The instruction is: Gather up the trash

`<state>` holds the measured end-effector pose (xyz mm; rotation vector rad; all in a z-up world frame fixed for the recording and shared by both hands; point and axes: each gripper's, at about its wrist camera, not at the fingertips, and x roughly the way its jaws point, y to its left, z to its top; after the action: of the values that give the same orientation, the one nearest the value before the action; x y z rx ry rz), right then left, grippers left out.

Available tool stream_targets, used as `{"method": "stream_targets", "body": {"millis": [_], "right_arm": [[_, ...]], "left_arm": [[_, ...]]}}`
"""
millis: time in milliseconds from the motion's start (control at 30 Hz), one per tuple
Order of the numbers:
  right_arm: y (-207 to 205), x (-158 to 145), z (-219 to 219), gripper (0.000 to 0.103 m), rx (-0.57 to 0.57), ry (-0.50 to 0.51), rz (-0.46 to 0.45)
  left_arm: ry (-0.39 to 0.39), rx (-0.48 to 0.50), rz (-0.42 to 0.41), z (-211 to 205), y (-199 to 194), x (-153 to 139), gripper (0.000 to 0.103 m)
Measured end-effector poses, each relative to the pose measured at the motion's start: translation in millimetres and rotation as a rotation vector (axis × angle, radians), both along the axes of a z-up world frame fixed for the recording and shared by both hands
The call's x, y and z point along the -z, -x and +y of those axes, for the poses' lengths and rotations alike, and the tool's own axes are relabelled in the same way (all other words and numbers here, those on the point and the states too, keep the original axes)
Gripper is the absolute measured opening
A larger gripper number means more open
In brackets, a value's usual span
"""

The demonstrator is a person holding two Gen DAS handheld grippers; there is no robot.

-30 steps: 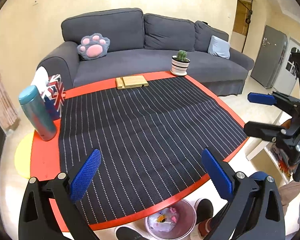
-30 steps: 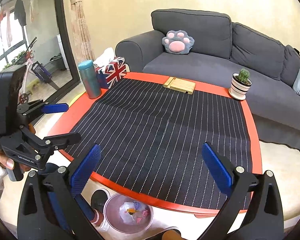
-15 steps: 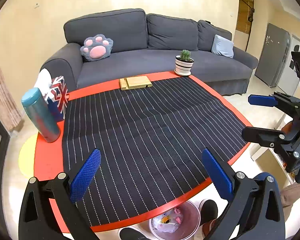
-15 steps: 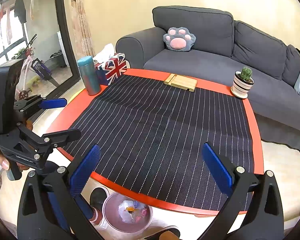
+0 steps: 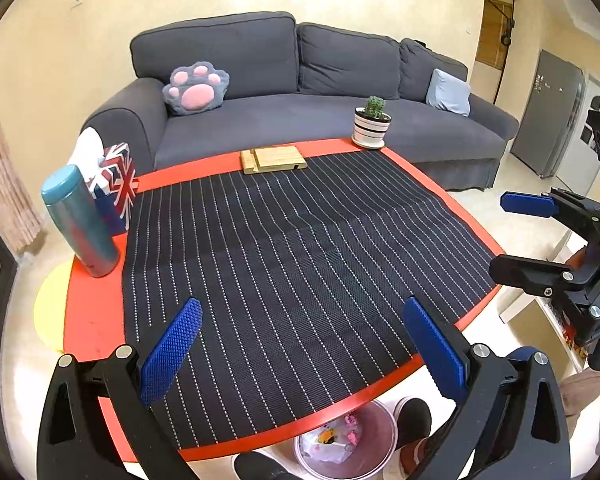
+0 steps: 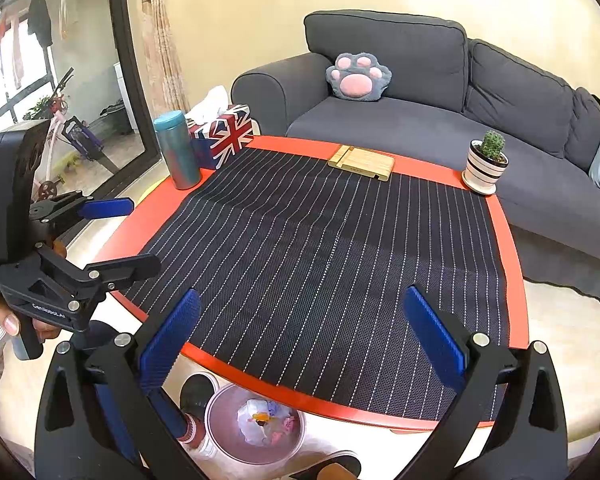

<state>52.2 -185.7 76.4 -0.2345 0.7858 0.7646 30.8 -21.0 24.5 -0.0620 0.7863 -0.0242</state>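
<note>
Striped mat (image 5: 292, 264) bare between thermos (image 5: 80, 222) and cactus (image 5: 372, 126)

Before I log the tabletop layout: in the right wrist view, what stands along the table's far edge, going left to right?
Teal bottle → Union Jack tissue box → wooden stand → potted cactus.

Open mat (image 5: 292, 264), clutter along far rim
</note>
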Motion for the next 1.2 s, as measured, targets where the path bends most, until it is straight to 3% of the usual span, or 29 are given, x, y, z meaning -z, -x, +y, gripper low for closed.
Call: {"method": "stream_targets", "body": {"millis": [1200], "right_arm": [[2.1,2.9,-2.3,0.100,-0.003,0.006,0.008]], "left_arm": [[0.015,0.015,0.003,-1.1,-0.8,-2.3,0.097]]}}
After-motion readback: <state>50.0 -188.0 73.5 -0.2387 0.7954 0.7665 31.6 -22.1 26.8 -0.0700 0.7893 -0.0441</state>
